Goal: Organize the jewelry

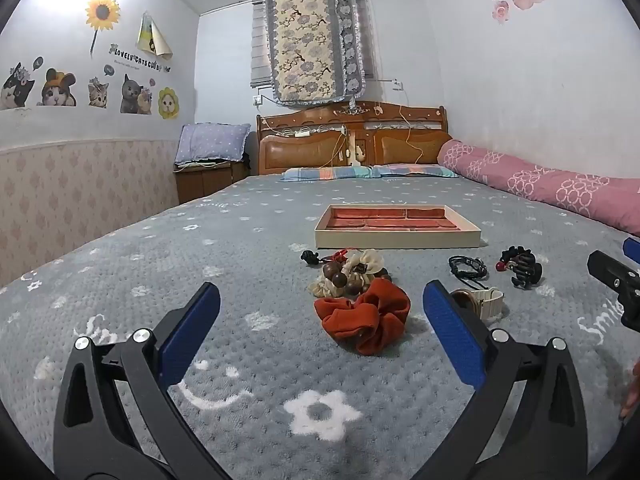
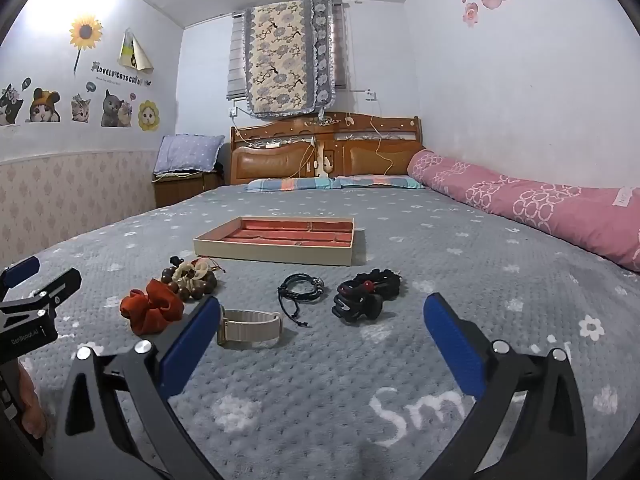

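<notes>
Two blue-padded grippers, left (image 1: pixel 320 312) and right (image 2: pixel 320 320), hover with jaws apart, gripping nothing. Nearest on the grey flowered bedspread (image 1: pixel 120 280) lies a rust-red fabric scrunchie (image 1: pixel 363 316); farther stands a beige divided jewelry tray lined in red (image 1: pixel 396 227).

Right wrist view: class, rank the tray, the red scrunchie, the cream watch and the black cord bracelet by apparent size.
1. tray
2. cream watch and red scrunchie: alike, unranked
3. black cord bracelet

The watch lies nearest the camera.
</notes>
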The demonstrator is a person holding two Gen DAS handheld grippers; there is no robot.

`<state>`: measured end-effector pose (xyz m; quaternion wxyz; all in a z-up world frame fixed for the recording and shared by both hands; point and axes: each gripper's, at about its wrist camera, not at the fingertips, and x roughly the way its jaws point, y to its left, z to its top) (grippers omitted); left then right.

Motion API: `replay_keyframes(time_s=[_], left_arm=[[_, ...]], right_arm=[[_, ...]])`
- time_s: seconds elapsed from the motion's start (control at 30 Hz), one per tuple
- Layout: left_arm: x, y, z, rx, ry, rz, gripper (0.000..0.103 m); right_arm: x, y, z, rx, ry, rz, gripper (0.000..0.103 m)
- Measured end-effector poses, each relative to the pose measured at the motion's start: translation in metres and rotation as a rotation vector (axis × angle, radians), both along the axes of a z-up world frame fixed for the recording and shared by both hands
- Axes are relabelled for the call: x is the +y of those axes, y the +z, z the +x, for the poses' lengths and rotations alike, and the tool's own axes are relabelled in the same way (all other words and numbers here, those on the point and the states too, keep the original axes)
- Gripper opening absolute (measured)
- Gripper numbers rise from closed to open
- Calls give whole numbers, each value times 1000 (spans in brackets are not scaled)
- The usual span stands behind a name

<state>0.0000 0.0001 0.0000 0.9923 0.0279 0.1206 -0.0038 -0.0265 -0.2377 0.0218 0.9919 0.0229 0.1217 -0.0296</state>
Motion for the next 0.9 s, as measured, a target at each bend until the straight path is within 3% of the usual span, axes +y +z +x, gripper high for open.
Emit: replay_keyframes(time_s=[0.9], left_arm=[[0, 0, 0, 1, 0, 3, 98]], right_arm=[[0, 0, 0, -1, -3, 4, 99]])
